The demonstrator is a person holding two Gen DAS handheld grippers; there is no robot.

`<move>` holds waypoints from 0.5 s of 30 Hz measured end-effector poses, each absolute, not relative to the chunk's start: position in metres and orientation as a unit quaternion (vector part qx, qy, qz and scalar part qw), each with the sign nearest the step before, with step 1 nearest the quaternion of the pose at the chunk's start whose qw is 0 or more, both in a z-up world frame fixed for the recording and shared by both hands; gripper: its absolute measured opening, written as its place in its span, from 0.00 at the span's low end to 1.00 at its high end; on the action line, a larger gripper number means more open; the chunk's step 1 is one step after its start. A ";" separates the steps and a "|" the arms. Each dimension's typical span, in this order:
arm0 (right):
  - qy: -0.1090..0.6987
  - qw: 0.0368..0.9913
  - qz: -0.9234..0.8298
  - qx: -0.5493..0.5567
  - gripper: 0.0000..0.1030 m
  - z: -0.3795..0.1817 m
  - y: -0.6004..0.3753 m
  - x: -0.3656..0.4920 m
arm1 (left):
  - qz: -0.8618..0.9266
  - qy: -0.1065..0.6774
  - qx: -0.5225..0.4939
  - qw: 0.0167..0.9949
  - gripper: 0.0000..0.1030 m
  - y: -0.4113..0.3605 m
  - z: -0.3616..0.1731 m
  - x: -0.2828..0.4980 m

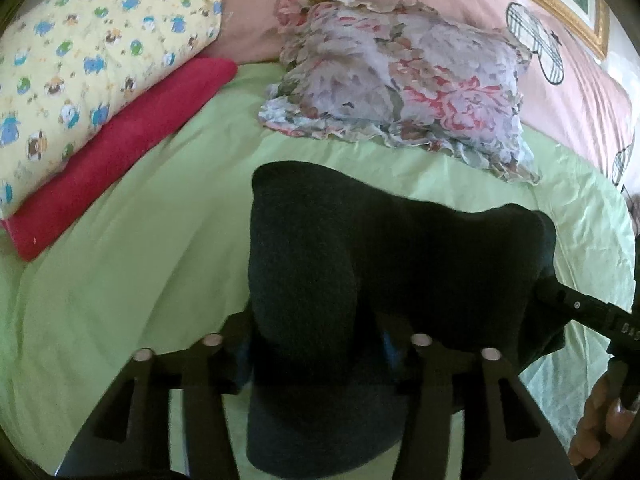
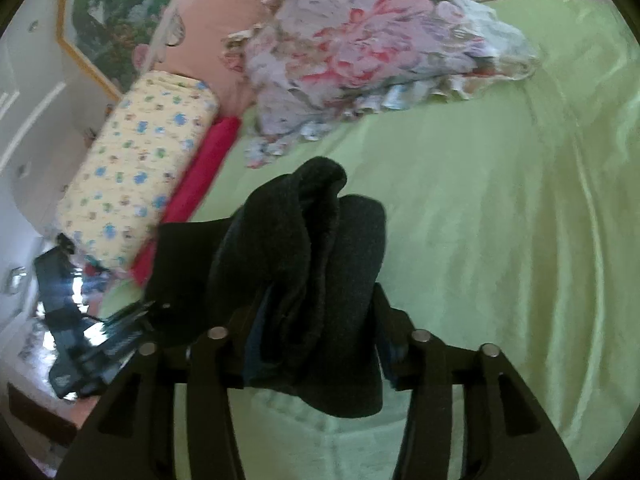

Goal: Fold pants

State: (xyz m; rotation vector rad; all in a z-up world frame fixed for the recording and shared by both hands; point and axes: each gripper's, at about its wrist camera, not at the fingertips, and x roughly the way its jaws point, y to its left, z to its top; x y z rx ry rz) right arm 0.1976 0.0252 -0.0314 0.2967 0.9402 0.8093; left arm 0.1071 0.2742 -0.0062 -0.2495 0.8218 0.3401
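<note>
Green bedsheet (image 1: 132, 264) covers the bed under both grippers. Nearest, the left gripper (image 1: 316, 354) and right gripper (image 2: 316, 344) each have dark pants (image 1: 360, 256) bunched between their fingers, apparently gripped, lifted over the sheet. Thick, soft and limp, the fabric probably sags between holds; edges or waistband suit gripping. Farther off lie a floral pillow (image 1: 400, 84), a red towel (image 1: 120, 152) and a yellow quilt (image 1: 92, 52).

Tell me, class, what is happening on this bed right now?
A person is folding dark pants over a green sheet. The left hand-held gripper and the right hand-held gripper each have a bunch of the fabric between their fingers. A floral pillow, a patterned quilt and a red towel lie beyond.
</note>
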 end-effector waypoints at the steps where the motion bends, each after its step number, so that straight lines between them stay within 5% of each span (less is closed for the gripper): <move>1: 0.440 0.810 0.367 0.128 0.53 -0.034 0.024 0.198 | 0.162 0.398 -0.125 0.894 0.58 0.277 -0.009 0.106; 8: 0.426 0.827 0.352 0.104 0.65 -0.044 0.018 0.201 | 0.159 0.398 -0.133 0.894 0.80 0.286 -0.020 0.096; 15: 0.415 0.834 0.346 0.108 0.70 -0.051 0.009 0.201 | 0.162 0.398 -0.134 0.893 0.81 0.284 -0.015 0.087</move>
